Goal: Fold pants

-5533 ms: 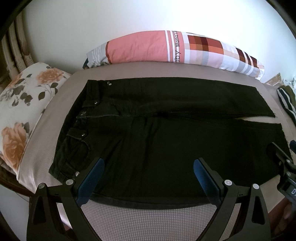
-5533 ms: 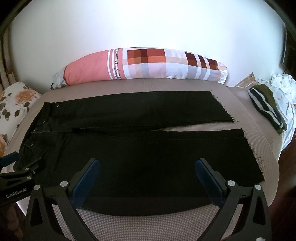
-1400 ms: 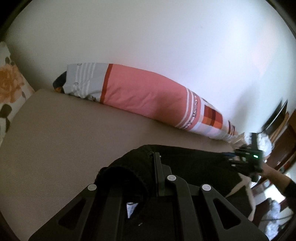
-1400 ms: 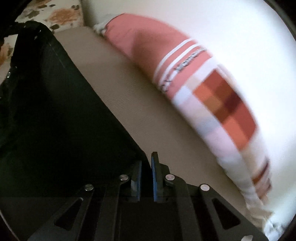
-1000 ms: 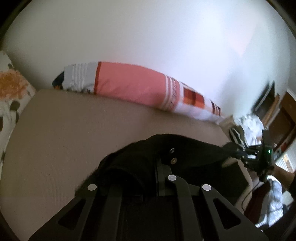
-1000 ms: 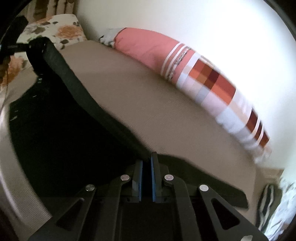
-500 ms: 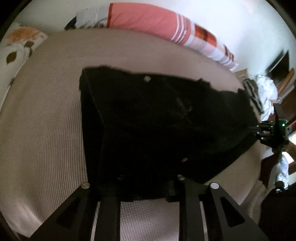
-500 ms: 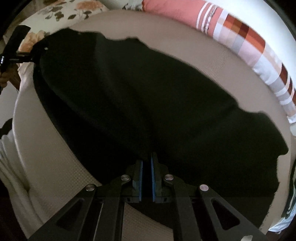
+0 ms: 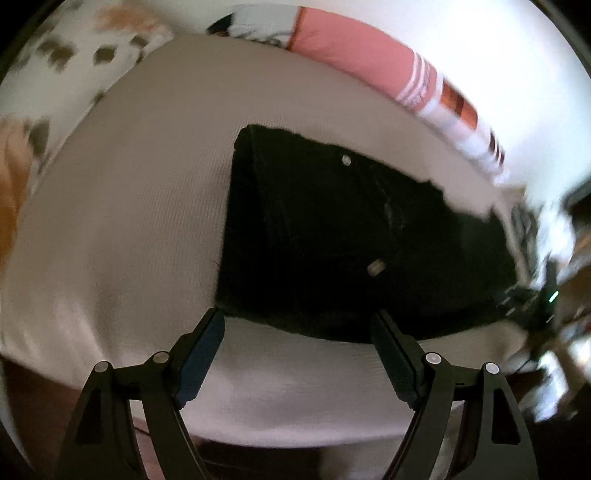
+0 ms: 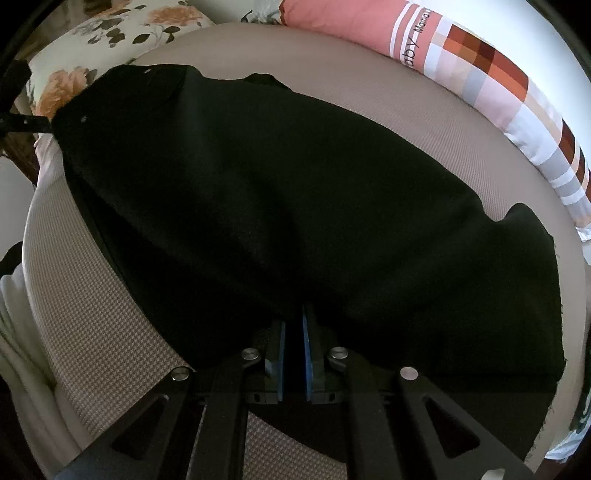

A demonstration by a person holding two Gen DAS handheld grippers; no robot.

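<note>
The black pants (image 9: 351,243) lie folded leg over leg on the beige bed (image 9: 122,221). My left gripper (image 9: 297,332) is open and empty, just in front of the waistband end of the pants. In the right wrist view the pants (image 10: 295,206) stretch across the bed, and my right gripper (image 10: 293,332) is shut on their near edge. The left gripper (image 10: 22,123) shows at the far left of that view by the waistband. The right gripper (image 9: 532,306) appears blurred at the right of the left wrist view.
A long pink and checked bolster pillow (image 10: 461,59) lies along the wall at the back. A floral pillow (image 10: 110,33) sits at the left end of the bed. Striped clothing (image 9: 524,225) lies past the right end. The bed's front edge (image 9: 258,424) is close below the left gripper.
The lifted leg has been laid down over the other leg. My left gripper has let go of the waistband, opened and pulled back. The right gripper stays shut on the pants.
</note>
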